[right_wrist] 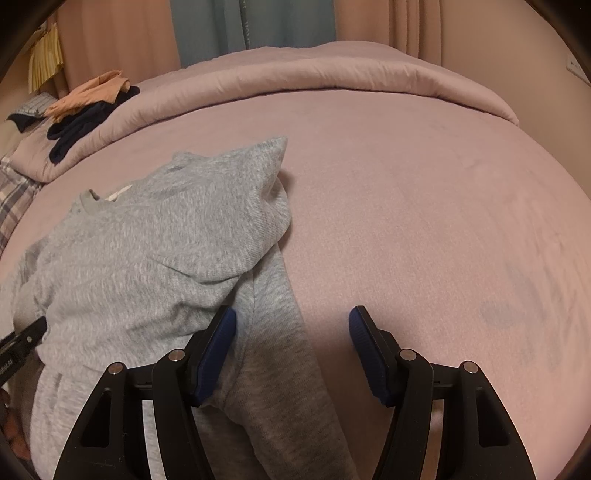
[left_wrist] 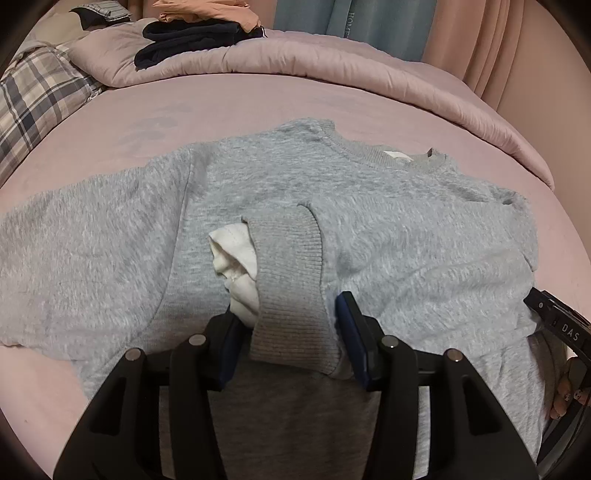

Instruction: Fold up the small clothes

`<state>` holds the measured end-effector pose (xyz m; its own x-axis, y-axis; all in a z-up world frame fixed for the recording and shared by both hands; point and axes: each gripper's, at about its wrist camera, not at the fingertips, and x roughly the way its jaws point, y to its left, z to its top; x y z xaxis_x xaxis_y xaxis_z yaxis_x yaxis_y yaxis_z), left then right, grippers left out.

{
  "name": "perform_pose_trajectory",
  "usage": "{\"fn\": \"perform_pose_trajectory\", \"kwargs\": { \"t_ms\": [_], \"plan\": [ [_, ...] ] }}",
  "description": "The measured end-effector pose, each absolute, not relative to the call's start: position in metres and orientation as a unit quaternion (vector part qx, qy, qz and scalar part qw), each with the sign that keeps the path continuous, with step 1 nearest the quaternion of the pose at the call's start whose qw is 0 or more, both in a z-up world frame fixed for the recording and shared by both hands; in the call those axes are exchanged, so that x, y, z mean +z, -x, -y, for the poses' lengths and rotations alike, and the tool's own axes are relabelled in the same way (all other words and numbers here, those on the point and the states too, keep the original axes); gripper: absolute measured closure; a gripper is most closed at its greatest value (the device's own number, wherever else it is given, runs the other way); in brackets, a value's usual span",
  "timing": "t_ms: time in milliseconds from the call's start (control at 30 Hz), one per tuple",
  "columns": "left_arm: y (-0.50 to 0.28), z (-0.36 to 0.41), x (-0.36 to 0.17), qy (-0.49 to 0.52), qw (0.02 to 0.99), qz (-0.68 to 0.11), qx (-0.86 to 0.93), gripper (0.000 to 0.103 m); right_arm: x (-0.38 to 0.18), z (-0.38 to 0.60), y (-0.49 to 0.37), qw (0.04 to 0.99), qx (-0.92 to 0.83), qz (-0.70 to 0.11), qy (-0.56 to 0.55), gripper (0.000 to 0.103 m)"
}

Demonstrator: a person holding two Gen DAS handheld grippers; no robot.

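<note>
The sweater (left_wrist: 280,192) lies spread on the bed (left_wrist: 258,99), collar away from the camera; one sleeve is folded across its chest, the cuff (left_wrist: 288,273) between the open jaws of the left hand-held gripper (left_wrist: 291,332), with an inner layer (left_wrist: 236,266) poking out just left of it. Behind, a rolled duvet (left_wrist: 332,62) runs across the bed; folded clothes (left_wrist: 199,33) sit on its left end, a pillow (left_wrist: 37,96) further left; the right hand-held gripper (right_wrist: 291,343) straddles the sweater's right edge.

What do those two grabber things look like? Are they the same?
Yes, they match. The left gripper and the right gripper each have black plastic arms with silver round pins and two fingers lined with dark blue ribbed pads. The right one's black side shows white letters "DAS".
</note>
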<state>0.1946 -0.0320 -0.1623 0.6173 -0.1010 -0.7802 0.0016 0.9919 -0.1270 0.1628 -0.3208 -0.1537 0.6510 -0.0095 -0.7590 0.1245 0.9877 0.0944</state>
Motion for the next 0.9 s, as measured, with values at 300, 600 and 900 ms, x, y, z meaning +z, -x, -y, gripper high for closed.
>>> {"fn": "perform_pose_trajectory", "kwargs": {
  "t_ms": [300,600,900],
  "plan": [
    [-0.1943,0.0334,-0.1621,0.058,0.897,-0.437,-0.029,0.054,-0.1533,0.3224,-0.1631,0.907,-0.037,-0.415,-0.070,0.039],
    [-0.1939,0.0342,-0.1621,0.057,0.898,-0.436,-0.029,0.054,-0.1533,0.3217,-0.1627,0.907,-0.037,-0.415,-0.069,0.039],
    [-0.1932,0.0351,-0.1623,0.055,0.898,-0.435,-0.028,0.053,-0.1531,0.3223,-0.1636,0.907,-0.037,-0.414,-0.070,0.039]
  ]
}}
